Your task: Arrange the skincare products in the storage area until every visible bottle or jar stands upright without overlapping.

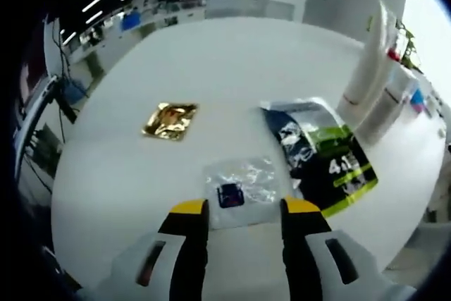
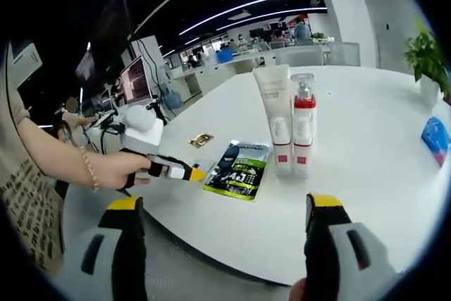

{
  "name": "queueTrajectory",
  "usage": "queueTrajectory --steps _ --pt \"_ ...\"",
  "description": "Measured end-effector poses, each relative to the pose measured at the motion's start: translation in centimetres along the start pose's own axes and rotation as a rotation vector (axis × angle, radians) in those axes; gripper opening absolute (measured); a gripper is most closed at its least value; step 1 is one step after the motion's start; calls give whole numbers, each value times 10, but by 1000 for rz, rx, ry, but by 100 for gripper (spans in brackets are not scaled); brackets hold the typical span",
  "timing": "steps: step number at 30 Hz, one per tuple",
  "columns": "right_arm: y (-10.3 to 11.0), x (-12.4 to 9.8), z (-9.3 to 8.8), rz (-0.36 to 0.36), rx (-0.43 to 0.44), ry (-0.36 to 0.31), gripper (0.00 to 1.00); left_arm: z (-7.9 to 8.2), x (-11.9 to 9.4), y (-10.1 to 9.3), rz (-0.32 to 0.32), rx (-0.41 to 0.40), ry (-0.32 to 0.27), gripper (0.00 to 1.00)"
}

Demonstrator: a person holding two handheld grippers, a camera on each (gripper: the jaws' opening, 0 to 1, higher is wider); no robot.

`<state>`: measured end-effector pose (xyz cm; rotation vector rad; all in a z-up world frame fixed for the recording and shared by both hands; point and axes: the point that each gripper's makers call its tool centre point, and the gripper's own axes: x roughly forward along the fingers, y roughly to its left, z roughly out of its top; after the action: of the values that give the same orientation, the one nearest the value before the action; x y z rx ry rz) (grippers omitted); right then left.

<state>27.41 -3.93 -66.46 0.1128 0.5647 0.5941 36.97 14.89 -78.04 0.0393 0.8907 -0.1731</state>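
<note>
One white table (image 2: 366, 146), dim office, ceiling striplights (image 2: 268, 1)

A round white desk (image 1: 141, 174) carries flat packets — a gold foil sachet (image 1: 170, 120), a clear plastic sachet (image 1: 239, 190), a black-and-green pouch (image 1: 325, 154) — beside two upright containers: a white tube (image 2: 274, 119) and a red-collared pump bottle (image 2: 303, 123).

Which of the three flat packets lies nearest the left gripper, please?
The clear packet with the dark square, just beyond the fingers; the gold and black-green lie farther.
</note>
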Motion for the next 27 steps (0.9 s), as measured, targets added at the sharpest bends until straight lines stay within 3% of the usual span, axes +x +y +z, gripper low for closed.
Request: queueTrajectory --steps 12,17,20,27 --pt "0 0 -1 1 -6 2 95 1 0 -3 -22 -35 4 44" --pt "1 1 -2 2 -16 8 95 -3 -8 -5 -64 -56 11 48" --pt "1 1 -2 1 -21 11 95 -1 -15 -15 -144 23 -18 52" --pt "2 1 -3 -8 -29 16 95 0 -34 -15 -216 84 -52 60"
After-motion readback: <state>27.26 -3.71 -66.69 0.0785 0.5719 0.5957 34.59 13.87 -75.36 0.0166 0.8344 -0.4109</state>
